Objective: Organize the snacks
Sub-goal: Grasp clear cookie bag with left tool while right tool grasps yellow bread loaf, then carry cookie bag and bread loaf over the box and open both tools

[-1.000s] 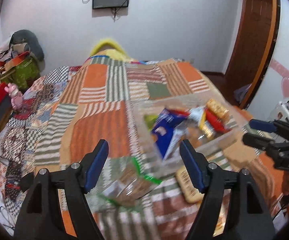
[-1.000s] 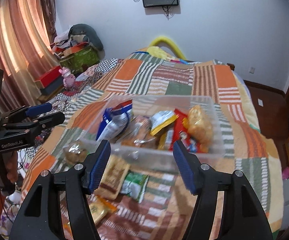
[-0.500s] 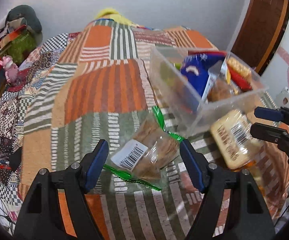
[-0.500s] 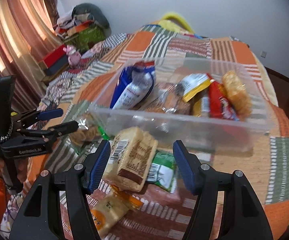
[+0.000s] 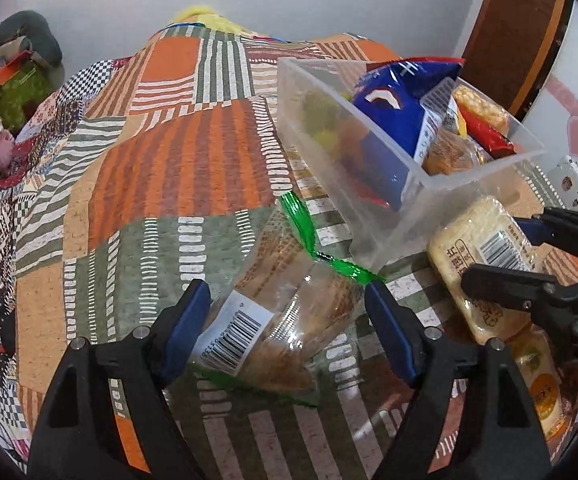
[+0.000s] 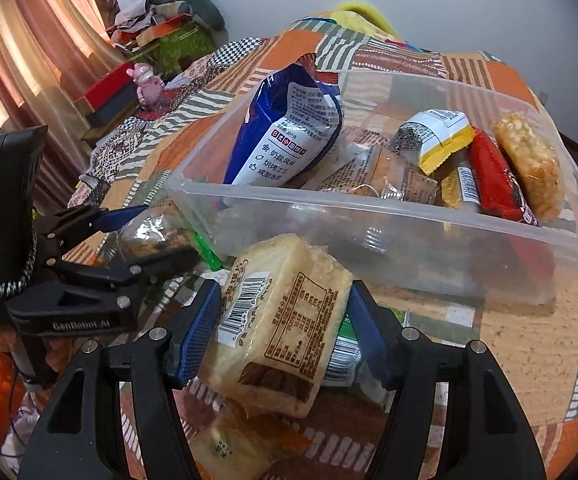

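Note:
A clear plastic bin [image 6: 389, 240] [image 5: 369, 176] on the patchwork bed holds several snacks, among them a blue bag [image 6: 289, 128]. My left gripper [image 5: 287, 320] is open with its pads on either side of a clear bag of brown biscuits with green seams [image 5: 285, 312] lying in front of the bin. My right gripper [image 6: 285, 328] is open around a pale yellow wrapped cake [image 6: 277, 320] [image 5: 485, 268] that rests on other packets. Neither item is lifted. The left gripper shows at the left of the right wrist view [image 6: 145, 232].
A green-and-white packet [image 6: 349, 360] and yellow packets [image 6: 233, 448] lie under the cake. A pink toy [image 6: 147, 84] and red boxes [image 6: 105, 92] sit at the bed's far left. A wooden door [image 5: 517, 32] stands to the right.
Both grippers moved down and forward: the left now straddles the biscuit bag, the right now straddles the yellow cake. Both jaws stay open.

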Available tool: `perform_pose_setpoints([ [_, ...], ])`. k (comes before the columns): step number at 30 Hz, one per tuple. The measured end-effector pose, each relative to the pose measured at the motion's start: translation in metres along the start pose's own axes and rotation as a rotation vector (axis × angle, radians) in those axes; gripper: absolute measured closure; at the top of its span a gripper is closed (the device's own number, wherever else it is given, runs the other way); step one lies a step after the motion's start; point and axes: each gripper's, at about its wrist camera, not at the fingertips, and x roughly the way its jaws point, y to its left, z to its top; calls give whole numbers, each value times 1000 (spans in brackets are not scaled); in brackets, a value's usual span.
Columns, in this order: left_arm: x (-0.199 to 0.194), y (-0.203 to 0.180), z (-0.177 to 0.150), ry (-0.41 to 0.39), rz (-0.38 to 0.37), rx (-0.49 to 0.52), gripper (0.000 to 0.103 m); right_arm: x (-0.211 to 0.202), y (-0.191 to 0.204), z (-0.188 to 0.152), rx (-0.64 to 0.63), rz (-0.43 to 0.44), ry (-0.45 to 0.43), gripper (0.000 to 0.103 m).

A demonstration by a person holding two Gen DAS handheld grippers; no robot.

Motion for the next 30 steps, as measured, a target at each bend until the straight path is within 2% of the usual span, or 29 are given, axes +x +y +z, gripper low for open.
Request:
perform_pose_setpoints([
  [3, -3, -2, -4, 9, -18, -2, 25, 0, 2, 1, -1, 16, -1, 51],
  [6, -10, -3, -10, 13, -35, -6, 34, -3, 5, 1, -5, 45, -6, 63],
  [8, -15, -4, -14, 14, -43, -6, 39, -4, 10, -1, -19, 61, -6, 66],
  [10, -20, -5, -19, 7, -54, -10, 49, -3, 15, -2, -37, 65, -2, 68],
  [13, -27, -9, -28, -5, -50, -10, 57, 0, 21, -6, -48, 79, 4, 70],
  [21, -59, -14, -33, -62, -31, -35, 59, -23, 20, -5, -48, 55, -57, 71],
  [30, -113, -33, -6, -200, -39, -30, 59, -75, 6, 0, -23, 13, -195, 71],
])
